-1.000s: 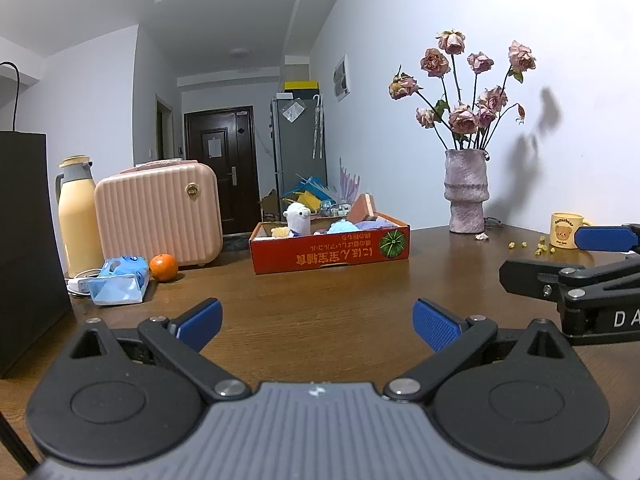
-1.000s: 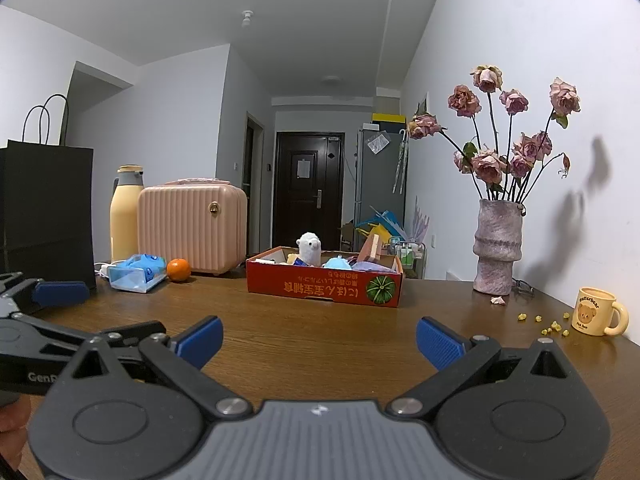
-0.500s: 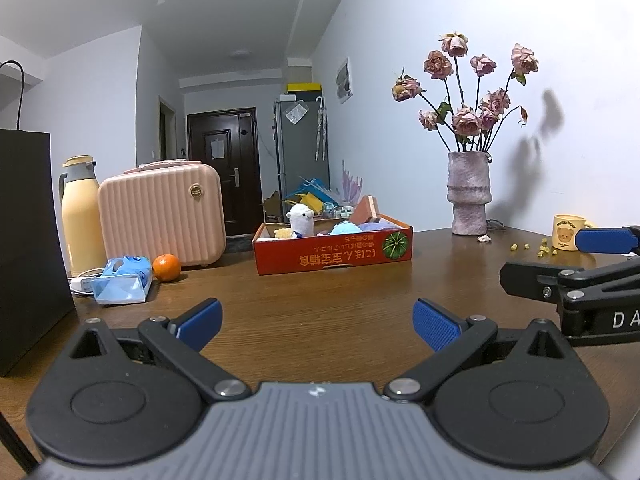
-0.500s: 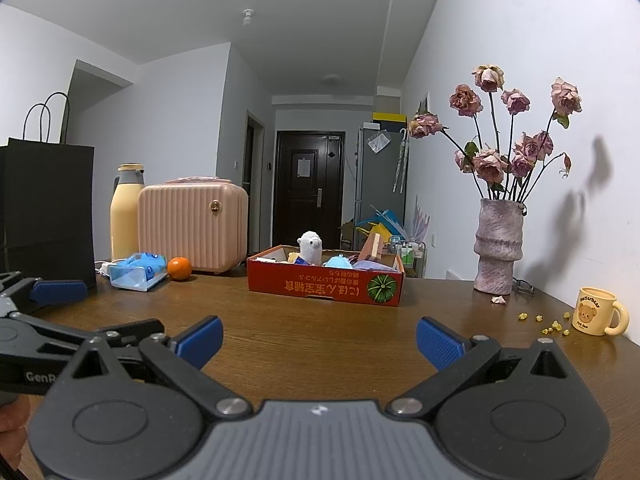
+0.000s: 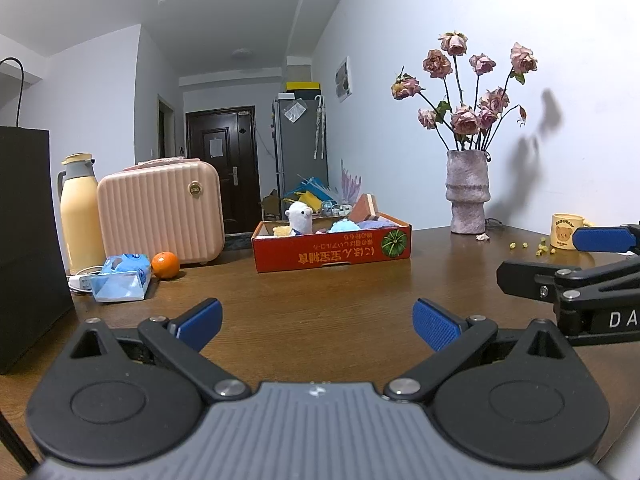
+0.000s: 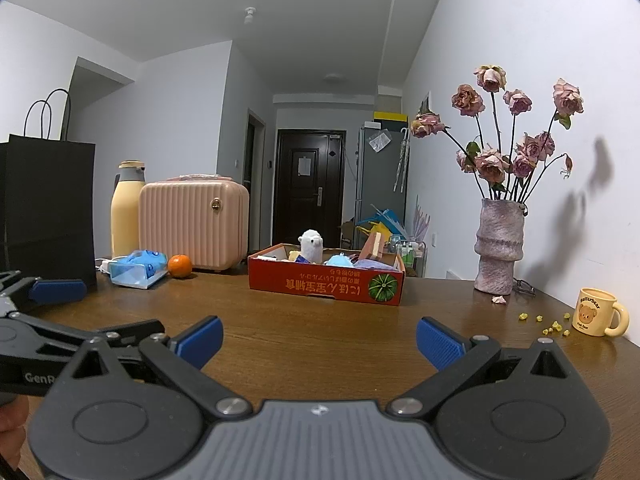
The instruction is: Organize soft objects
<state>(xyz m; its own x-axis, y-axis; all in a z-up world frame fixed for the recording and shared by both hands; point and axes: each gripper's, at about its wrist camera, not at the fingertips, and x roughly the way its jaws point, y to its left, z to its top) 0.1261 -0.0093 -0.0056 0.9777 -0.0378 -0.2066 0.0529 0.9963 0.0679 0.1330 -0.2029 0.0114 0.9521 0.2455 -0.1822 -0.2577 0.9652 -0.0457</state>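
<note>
A red cardboard box stands on the wooden table ahead of both grippers. Inside it I see a white plush animal, a light blue soft toy, a purple cloth and an upright pink sponge block. My left gripper is open and empty, well short of the box. My right gripper is open and empty too, level beside the left one. Each gripper shows at the edge of the other's view.
On the left stand a black paper bag, a yellow flask, a pink case, a tissue pack and an orange. A vase of dried roses and a yellow mug stand on the right, near scattered petals.
Both grippers have drawn back slightly and tilted a little; the box looks a bit farther off. Jaws stay open, and nothing on the table has moved.
</note>
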